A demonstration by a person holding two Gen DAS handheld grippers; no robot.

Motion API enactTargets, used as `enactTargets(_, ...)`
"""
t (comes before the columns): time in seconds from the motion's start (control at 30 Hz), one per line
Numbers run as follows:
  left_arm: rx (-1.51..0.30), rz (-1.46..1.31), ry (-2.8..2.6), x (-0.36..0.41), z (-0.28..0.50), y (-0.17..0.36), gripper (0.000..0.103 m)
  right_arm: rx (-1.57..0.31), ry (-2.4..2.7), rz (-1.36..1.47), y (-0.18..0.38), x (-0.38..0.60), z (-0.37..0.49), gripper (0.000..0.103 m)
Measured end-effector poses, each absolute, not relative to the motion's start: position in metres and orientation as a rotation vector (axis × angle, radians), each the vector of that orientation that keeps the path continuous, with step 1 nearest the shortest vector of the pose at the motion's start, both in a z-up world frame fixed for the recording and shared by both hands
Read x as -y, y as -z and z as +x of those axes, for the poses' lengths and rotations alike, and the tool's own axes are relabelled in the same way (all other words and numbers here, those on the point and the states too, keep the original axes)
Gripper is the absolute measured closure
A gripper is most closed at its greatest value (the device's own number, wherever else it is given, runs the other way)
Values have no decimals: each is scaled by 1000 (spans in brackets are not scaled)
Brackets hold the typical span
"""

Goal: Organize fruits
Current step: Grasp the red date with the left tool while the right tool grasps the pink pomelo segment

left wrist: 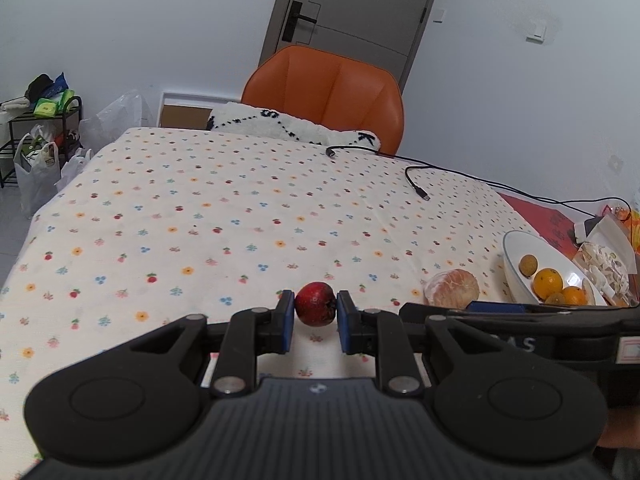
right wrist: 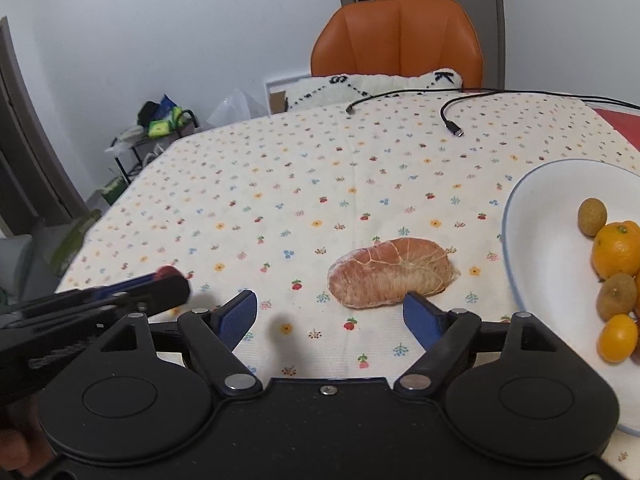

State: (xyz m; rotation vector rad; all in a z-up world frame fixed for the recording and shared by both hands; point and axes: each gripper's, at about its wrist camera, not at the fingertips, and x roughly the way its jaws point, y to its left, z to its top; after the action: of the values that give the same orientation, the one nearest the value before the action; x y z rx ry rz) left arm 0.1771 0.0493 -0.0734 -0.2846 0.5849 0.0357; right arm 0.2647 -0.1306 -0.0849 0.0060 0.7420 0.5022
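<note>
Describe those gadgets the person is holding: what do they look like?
Both are black plastic tools. Each has a ribbed body, two round discs, and hinged bars with silver rivets leading to two fingers faced with blue textured pads. The left gripper and the right gripper look alike. Pale lettering marks the side of the right one in the left view, partly hidden.

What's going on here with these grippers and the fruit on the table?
A person is sorting fruit with two handheld grippers. The left gripper is clamped on a small red fruit just above the flowered tablecloth. The right gripper is open, fingers either side of a peeled citrus fruit lying on the cloth. A white bowl at the right already holds oranges and small brownish fruits.
</note>
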Motion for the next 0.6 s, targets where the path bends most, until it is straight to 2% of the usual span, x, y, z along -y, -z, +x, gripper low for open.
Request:
enactTargets(0.2, -582, -295, -51, -57, 174, 74, 82, -733, -487, 8, 85, 125, 272, 23)
enactTargets(0.4, -581, -304, -58, -60, 173, 76, 82, -710, -504, 0, 86, 125, 281, 28)
enactTargets(0.6, -585, -307, -59, -61, 173, 78, 82, -684, -472, -21, 87, 123, 289, 47)
